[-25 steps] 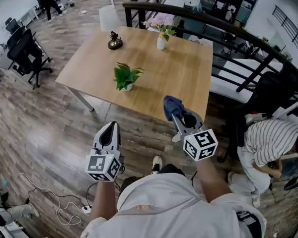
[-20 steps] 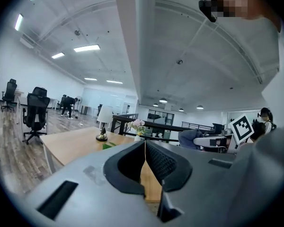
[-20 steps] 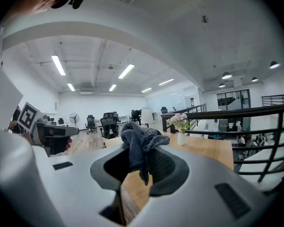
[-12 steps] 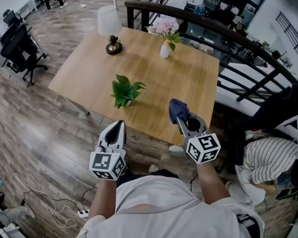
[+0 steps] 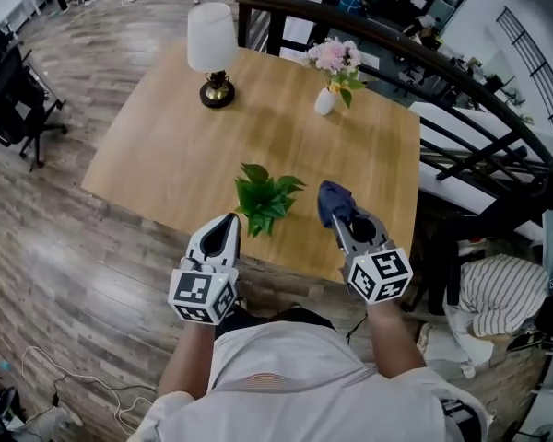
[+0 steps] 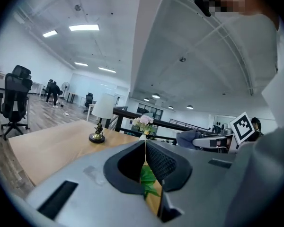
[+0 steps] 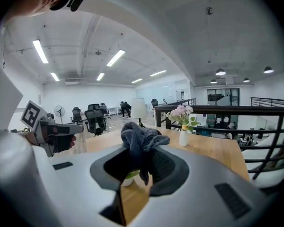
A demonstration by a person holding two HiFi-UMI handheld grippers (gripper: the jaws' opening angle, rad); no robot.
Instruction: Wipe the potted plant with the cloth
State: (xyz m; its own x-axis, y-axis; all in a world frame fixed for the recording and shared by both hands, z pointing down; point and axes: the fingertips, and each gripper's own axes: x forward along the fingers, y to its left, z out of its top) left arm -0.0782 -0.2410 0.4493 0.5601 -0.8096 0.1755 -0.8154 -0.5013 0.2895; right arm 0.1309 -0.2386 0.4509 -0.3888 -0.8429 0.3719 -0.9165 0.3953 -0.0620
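While the right gripper (image 5: pixel 339 217) pinches a bluish cloth (image 5: pixel 333 199) beside the leafy potted plant (image 5: pixel 265 205), the left gripper (image 5: pixel 229 226) is pressed together. Only the right gripper view shows the white pot (image 7: pixel 127 179).

Bright ceiling light, fisheye-warped edges

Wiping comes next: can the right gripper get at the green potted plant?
Probably yes: the right gripper, holding the blue cloth, hangs beside the green potted plant; nothing stands between.

The person wears a white, seemingly short-sleeved shirt (image 5: pixel 295 376); the grey left tongs (image 5: pixel 229 221) and right tongs (image 5: pixel 341 219) carry white cubes (image 5: pixel 201 295) with black square markers.
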